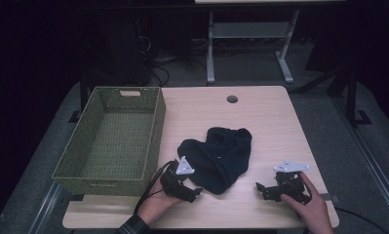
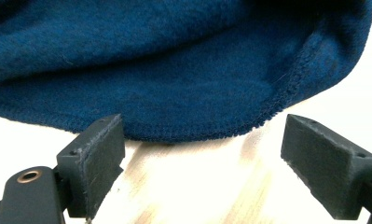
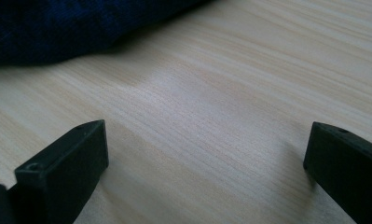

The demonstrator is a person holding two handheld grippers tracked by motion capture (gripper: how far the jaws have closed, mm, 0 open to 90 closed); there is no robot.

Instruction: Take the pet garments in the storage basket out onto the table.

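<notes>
Your left gripper (image 1: 196, 191) has its jaws spread wide and empty, low over the desk (image 1: 260, 122), with the hemmed edge of the dark blue garment (image 2: 174, 70) just beyond the tips, not touching. Your right gripper (image 1: 258, 187) is likewise wide open and holds nothing, with bare wood between its jaws and the garment lying beyond them toward the left. The garment sits crumpled at mid-desk. A green woven basket (image 1: 155, 131) stands at the left edge, near your left hand (image 1: 155, 202). Open desk lies behind the garment, around a round cable hole (image 1: 232, 99).
</notes>
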